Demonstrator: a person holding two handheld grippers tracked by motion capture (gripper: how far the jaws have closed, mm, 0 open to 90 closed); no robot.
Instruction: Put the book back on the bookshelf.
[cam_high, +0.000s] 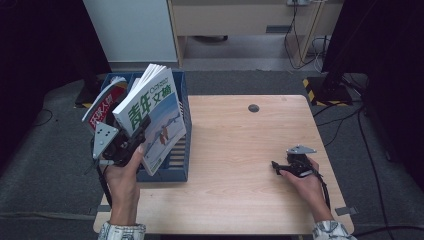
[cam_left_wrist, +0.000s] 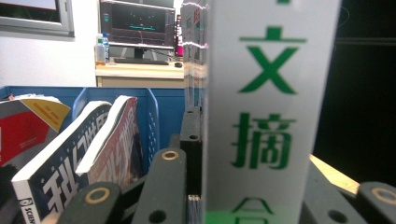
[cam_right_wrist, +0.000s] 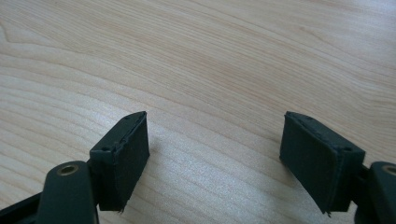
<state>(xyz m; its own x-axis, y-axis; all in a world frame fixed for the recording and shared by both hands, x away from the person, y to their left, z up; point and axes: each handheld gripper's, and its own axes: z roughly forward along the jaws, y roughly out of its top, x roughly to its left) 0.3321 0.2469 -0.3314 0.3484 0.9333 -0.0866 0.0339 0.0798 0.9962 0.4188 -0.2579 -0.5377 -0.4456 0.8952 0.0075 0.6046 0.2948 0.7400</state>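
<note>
The left gripper (cam_high: 134, 134) clamps a white-and-blue magazine with green characters (cam_high: 155, 117) above the blue plastic file rack (cam_high: 182, 165); the right gripper (cam_high: 278, 166) rests open on the wooden worktop (cam_high: 235, 150), well right of the rack.

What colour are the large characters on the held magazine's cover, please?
Green, on the magazine in the left gripper; clearest in the left gripper view.

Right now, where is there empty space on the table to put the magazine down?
The wooden table is bare between the blue file rack and the right gripper, whose jaws stand open. It is crowded inside the rack, where other magazines stand; the left gripper holds the magazine above it.
</note>
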